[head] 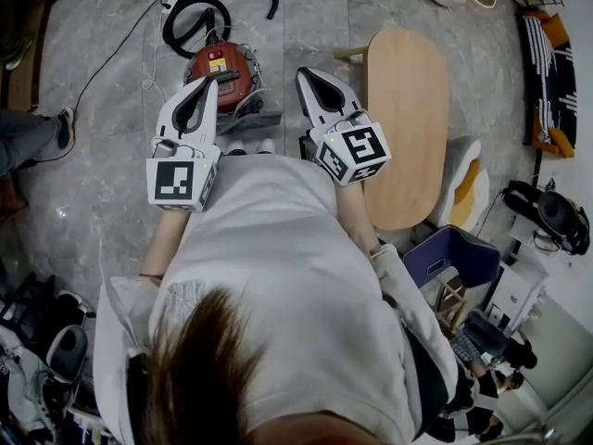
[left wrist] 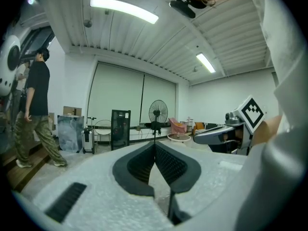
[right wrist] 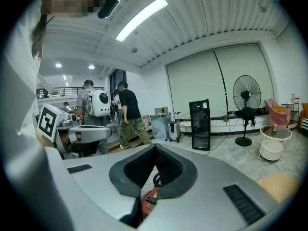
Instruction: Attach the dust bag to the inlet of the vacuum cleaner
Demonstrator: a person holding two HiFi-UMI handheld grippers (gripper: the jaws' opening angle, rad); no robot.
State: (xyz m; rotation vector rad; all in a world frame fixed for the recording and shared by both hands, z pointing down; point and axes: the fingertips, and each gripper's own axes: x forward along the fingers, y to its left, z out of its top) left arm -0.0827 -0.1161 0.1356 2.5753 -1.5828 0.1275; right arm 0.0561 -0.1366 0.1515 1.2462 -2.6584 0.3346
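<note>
The person's white shirt [head: 278, 276] filled the foreground, and both arms reached forward from it, each holding a tool roughly level. The left gripper [head: 211, 83] had its jaws pressed together with nothing between the ribbed black pads. The right gripper [head: 303, 74] was the same, closed tip to tip and empty. The two were held side by side with a clear gap between them.

On the grey stone floor [head: 111, 137], just beyond and between the two tips, sat the red vacuum cleaner [head: 222, 66], nearer to the left tool. In the right gripper view a bit of its red body showed below the closed jaws. Its black hose [head: 199, 3] curled in loops on the floor past it. To the right of the right tool stood an oval wooden table [head: 408, 109].

Farther across the room were a black cabinet [right wrist: 199, 124] and a standing fan [right wrist: 246, 97] before a pale wall, and two bystanders [right wrist: 127, 112] walked near the steps on the left.
</note>
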